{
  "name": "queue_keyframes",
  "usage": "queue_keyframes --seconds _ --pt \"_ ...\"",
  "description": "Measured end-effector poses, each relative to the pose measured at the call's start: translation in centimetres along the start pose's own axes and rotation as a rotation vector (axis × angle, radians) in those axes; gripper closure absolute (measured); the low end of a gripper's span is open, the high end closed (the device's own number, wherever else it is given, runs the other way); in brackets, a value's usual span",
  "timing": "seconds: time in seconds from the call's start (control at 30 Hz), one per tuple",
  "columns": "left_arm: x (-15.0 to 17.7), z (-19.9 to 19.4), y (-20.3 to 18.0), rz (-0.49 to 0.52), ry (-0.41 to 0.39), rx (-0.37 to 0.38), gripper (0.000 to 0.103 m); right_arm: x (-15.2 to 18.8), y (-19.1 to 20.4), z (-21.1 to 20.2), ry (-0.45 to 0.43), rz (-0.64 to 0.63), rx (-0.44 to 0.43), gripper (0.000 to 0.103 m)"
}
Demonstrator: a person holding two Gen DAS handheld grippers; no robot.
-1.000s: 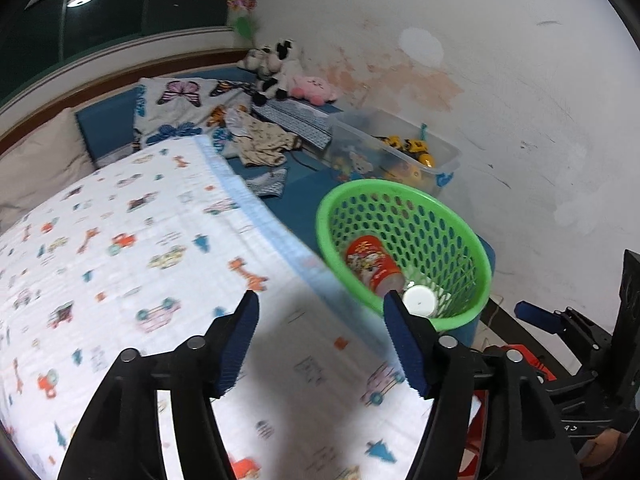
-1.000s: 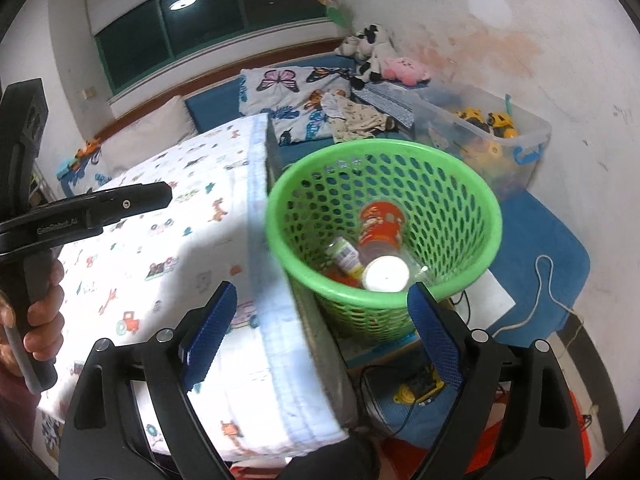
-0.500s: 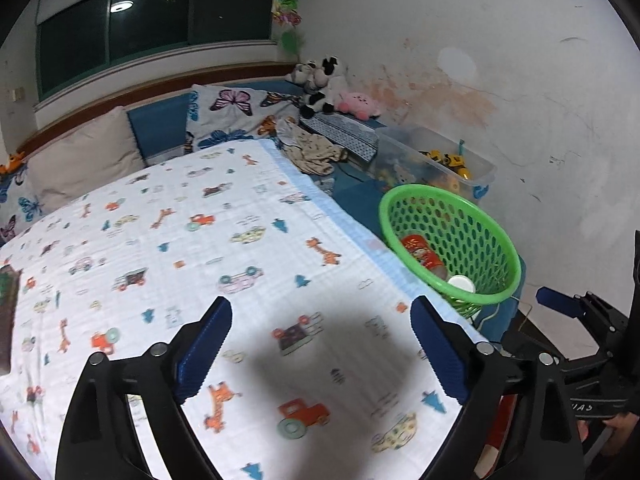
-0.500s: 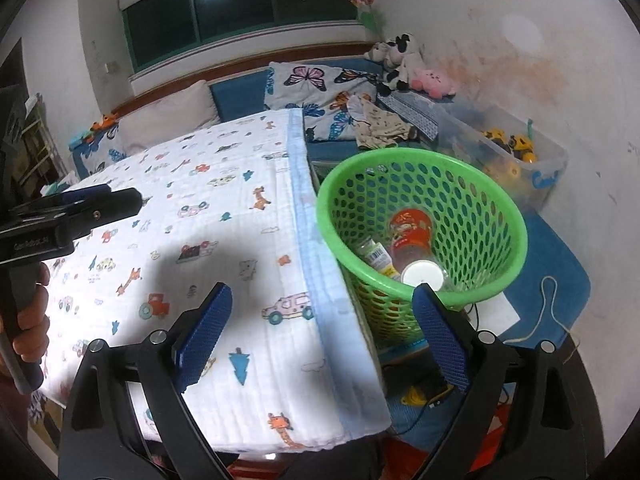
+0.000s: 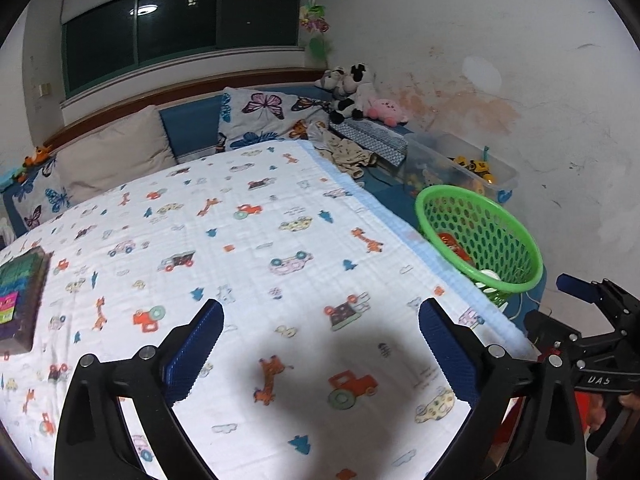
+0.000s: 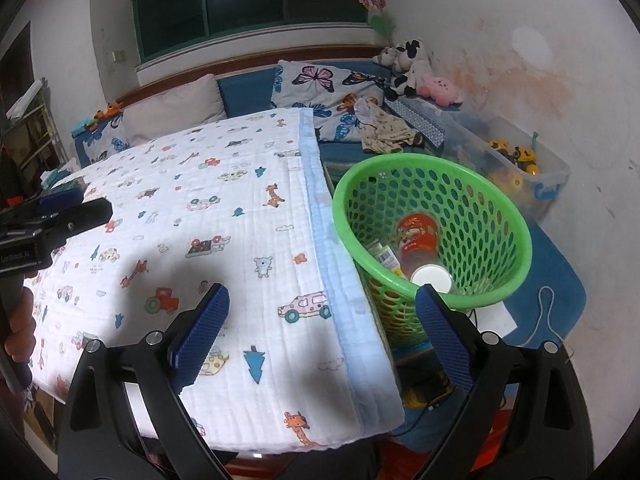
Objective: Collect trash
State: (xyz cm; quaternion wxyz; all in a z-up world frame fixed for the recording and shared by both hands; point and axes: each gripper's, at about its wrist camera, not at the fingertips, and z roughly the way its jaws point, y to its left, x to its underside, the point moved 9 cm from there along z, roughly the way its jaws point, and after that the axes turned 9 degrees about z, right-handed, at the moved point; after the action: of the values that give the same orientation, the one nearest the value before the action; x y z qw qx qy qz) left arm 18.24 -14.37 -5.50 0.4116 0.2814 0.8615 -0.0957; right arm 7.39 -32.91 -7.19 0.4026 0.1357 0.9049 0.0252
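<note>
My left gripper [image 5: 320, 322] hangs over the printed blanket [image 5: 248, 240] with its jaws spread wide; they have just been opening, and nothing sits between them. My right gripper [image 6: 322, 308] is likewise wide and empty, its jaws also just opened further. The trash lies in the green basket [image 6: 500, 216] — a red can [image 6: 416, 236] beside a small labelled carton [image 6: 386, 257]. From the right wrist view the basket stands just beyond the right-hand blue pad [image 6: 442, 336], off the blanket's edge. From the left wrist view the same basket [image 5: 516, 232] lies well apart — ahead and to the right.
</note>
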Motion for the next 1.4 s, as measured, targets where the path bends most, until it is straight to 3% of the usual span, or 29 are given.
queue_keyframes --seconds 0.4,1.4 --pt "1.6 -0.6 1.1 -0.013 0.017 -0.034 0.007 0.2 0.1 0.2 0.004 0.014 0.002 0.009" --pt "2.8 -0.5 0.3 0.000 0.031 -0.034 0.007 0.4 -0.3 -0.2 0.007 0.036 0.007 0.008"
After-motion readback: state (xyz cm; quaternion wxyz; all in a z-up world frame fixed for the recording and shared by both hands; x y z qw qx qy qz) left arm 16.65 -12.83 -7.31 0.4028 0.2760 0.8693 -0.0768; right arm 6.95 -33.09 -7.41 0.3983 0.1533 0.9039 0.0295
